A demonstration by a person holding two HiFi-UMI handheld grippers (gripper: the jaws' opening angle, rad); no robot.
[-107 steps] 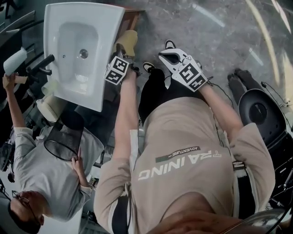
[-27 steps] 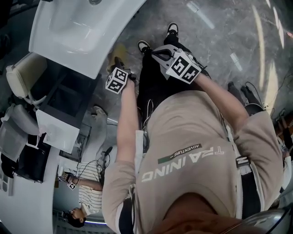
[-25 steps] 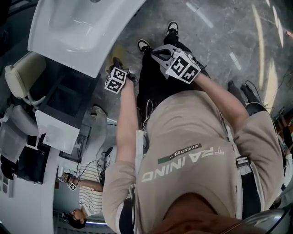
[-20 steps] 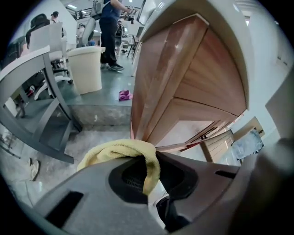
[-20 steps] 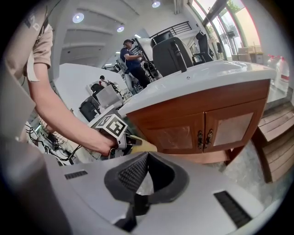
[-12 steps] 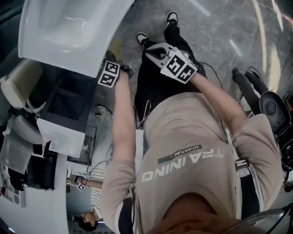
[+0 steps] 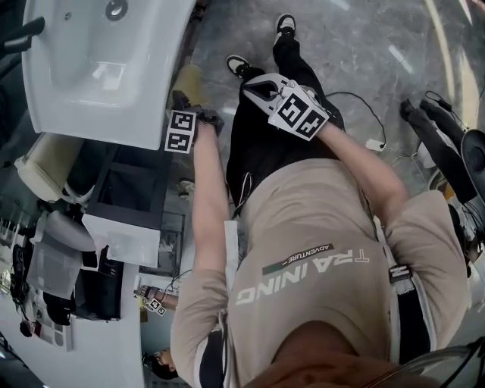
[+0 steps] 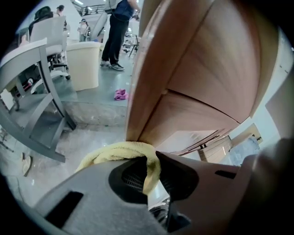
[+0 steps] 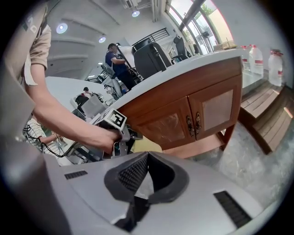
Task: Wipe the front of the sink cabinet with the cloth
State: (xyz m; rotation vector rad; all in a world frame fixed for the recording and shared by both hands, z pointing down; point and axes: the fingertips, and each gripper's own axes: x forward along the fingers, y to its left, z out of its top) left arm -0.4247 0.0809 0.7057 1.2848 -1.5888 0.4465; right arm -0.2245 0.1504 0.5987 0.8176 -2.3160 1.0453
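Observation:
In the head view the white sink (image 7: 98,91) sits at top left, and my left gripper (image 7: 182,102) is just beyond its front edge, holding the yellow cloth (image 7: 188,78) low down. In the left gripper view the jaws (image 8: 151,158) are shut on the cloth (image 8: 115,150), which lies against the brown wooden cabinet front (image 8: 202,78). My right gripper (image 7: 254,85) hangs over the person's legs, shut and holding nothing (image 9: 147,158). The right gripper view shows the cabinet doors (image 9: 193,114) and the left gripper's marker cube (image 9: 112,120).
The person's shoes (image 7: 285,23) stand on the grey marble floor by the cabinet. A cable (image 7: 356,98) and a black chair base (image 7: 436,121) lie to the right. White chairs (image 7: 45,163) stand left of the sink. A wooden bench (image 9: 266,114) is beside the cabinet.
The head view has swung so that more of the sink shows at top left. My left gripper with the cloth has shifted a little along the cabinet front. The right gripper has barely moved.

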